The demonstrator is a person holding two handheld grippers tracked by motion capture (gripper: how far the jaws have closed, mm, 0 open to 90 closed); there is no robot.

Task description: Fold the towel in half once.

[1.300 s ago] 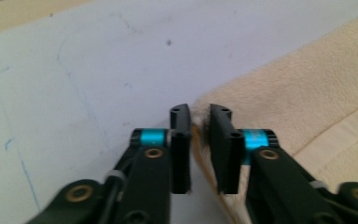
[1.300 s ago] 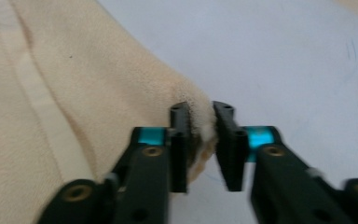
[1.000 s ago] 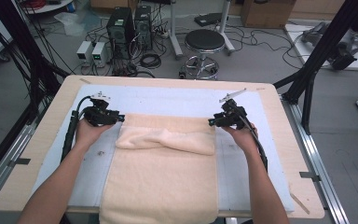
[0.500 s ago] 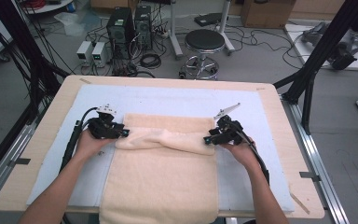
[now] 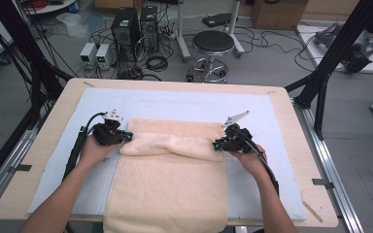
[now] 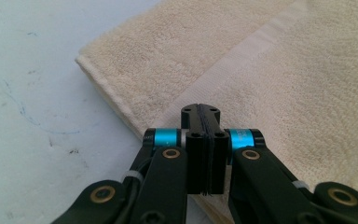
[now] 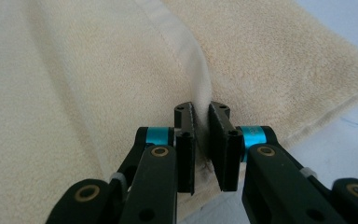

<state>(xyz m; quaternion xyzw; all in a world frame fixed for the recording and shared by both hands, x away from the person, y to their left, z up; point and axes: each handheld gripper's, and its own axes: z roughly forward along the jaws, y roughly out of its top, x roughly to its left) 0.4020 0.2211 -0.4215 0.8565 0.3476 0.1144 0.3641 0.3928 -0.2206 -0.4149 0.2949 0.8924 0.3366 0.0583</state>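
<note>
On the table: a cream towel (image 5: 167, 179) lies on the pale blue mat (image 5: 184, 104), its far end folded back toward the person, its near end hanging over the table's front edge
Handling: judged soft, light and limp; it will sag between grips, so the two corners of the folded edge are the sound places to hold
Left gripper (image 6: 200, 122): jaws pressed together on the towel's woven band at the left corner
Right gripper (image 7: 200, 122): jaws nipping a raised ridge of hem, a narrow gap between them
Hidden: the layer beneath the fold; the overhanging end is cut off
Table (image 5: 291, 114): bare wood beyond the mat
</note>
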